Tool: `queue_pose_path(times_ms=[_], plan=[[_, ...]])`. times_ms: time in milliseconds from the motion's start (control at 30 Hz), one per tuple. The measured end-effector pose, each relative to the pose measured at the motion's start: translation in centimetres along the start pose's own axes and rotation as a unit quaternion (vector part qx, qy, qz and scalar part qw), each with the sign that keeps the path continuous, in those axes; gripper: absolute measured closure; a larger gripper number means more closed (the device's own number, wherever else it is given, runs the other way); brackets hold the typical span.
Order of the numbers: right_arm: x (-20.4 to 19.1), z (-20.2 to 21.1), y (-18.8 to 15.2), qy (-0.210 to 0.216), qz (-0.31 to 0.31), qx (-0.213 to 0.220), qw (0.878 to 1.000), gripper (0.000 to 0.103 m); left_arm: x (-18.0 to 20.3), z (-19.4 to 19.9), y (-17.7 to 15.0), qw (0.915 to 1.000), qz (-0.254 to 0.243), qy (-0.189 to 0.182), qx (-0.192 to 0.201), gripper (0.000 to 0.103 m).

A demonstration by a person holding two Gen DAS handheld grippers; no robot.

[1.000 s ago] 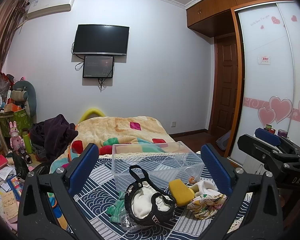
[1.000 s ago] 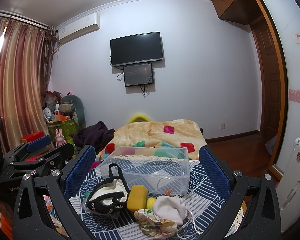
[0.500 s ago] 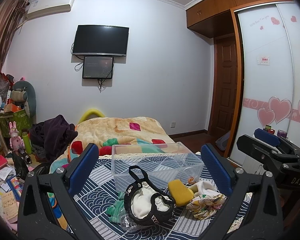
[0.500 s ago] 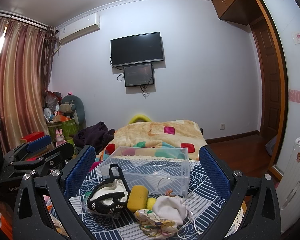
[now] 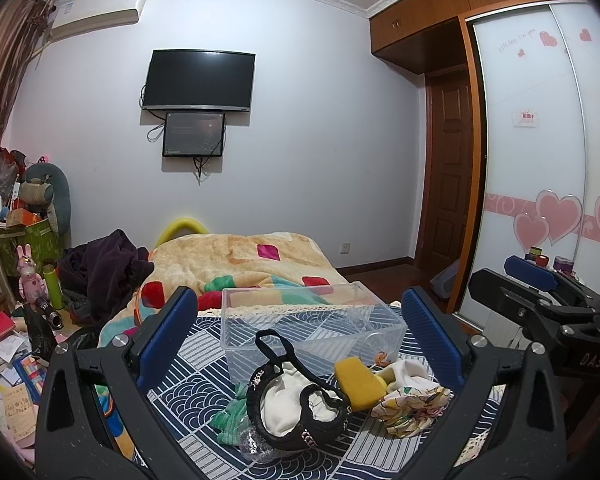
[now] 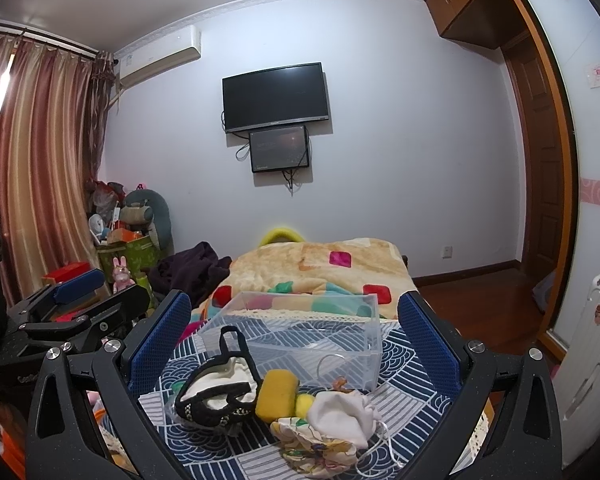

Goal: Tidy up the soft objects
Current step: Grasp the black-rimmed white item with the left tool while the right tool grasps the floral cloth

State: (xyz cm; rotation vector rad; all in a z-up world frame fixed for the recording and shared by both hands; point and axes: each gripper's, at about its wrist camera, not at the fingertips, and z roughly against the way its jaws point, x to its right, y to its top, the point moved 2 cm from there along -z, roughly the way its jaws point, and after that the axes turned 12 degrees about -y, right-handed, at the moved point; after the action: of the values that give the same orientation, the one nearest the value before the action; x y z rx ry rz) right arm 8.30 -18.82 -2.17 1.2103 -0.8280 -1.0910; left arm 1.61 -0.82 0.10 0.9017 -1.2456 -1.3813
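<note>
A clear plastic box (image 5: 312,320) (image 6: 300,332) stands empty on a blue patterned cloth. In front of it lie a black-and-white fabric piece (image 5: 296,404) (image 6: 216,392), a yellow sponge (image 5: 356,380) (image 6: 277,394), a white drawstring pouch (image 6: 344,412), a floral cloth (image 5: 412,404) (image 6: 320,444) and a green cloth (image 5: 228,420). My left gripper (image 5: 300,340) is open and empty, held above the pile. My right gripper (image 6: 296,340) is open and empty too. Each gripper shows at the edge of the other's view.
The blue patterned tablecloth (image 5: 188,384) covers the work surface. Behind it is a bed with an orange blanket (image 5: 240,256) and dark clothes (image 5: 100,268). Clutter lies at left (image 5: 4,340), a wardrobe (image 5: 540,160) and a white suitcase (image 6: 592,340) stand at right.
</note>
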Motion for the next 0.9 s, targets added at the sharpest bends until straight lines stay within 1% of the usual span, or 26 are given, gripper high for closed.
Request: queue_pose_path(times_ms=[100,300,367,400,433,500,567,633,667,733,767,800,867,900], plan=[[0.5,-0.3,-0.2,0.005,-0.007,-0.009,1.0,0.0,-0.4,-0.5,-0.4,0.9999,0.004,0.003,-0.012,0.0],[1.6,-1.5,-1.5,-0.002,-0.011,-0.039,0.999,0.0,-2.5,-2.7,-2.6,0.9975,0.034,0.003,-0.061,0.001],[1.9,-1.9,-2.2,-0.002,-0.01,-0.054,0.998,0.001,-3.0,-3.4,-3.4,0.9963,0.042,0.005,-0.075,0.008],[2.0,-2.2,-2.6,-0.003,-0.01,-0.061,0.998,0.002,-3.3,-3.8,-3.8,0.9954,0.046,0.004,-0.084,0.016],[2.1,-2.5,-3.0,-0.001,-0.009,-0.07,0.998,0.005,-3.6,-4.3,-4.2,0.9942,0.049,0.004,-0.096,0.021],[2.1,-3.0,-3.7,0.001,-0.004,-0.088,0.996,0.011,-4.2,-5.0,-5.0,0.9924,0.057,0.003,-0.109,0.024],[2.1,-3.6,-4.6,0.001,0.004,-0.106,0.994,0.016,-4.6,-5.4,-5.6,0.9912,0.063,0.004,-0.116,0.029],[2.1,-4.1,-5.4,-0.001,0.014,-0.122,0.992,0.022,-5.0,-5.9,-6.3,0.9895,0.068,0.004,-0.127,0.038],[2.1,-4.4,-5.7,-0.004,0.019,-0.13,0.991,0.024,-5.2,-6.2,-6.6,0.9886,0.071,0.004,-0.133,0.039],[2.3,-4.9,-6.3,-0.002,0.018,-0.146,0.989,0.031,-5.6,-6.8,-7.2,0.9865,0.077,0.004,-0.144,0.047],[2.5,-5.1,-6.6,0.001,0.015,-0.153,0.988,0.032,-5.8,-7.0,-7.5,0.9856,0.081,0.003,-0.149,0.048],[2.6,-5.2,-6.8,0.003,0.013,-0.158,0.987,0.035,-6.0,-7.3,-7.8,0.9845,0.084,0.004,-0.154,0.052],[2.7,-5.5,-7.4,0.001,0.014,-0.17,0.985,0.037,-6.5,-7.9,-8.5,0.9821,0.09,0.006,-0.165,0.059],[2.8,-5.7,-7.6,-0.001,0.015,-0.174,0.985,0.039,-6.7,-8.1,-8.9,0.9808,0.093,0.005,-0.171,0.066]])
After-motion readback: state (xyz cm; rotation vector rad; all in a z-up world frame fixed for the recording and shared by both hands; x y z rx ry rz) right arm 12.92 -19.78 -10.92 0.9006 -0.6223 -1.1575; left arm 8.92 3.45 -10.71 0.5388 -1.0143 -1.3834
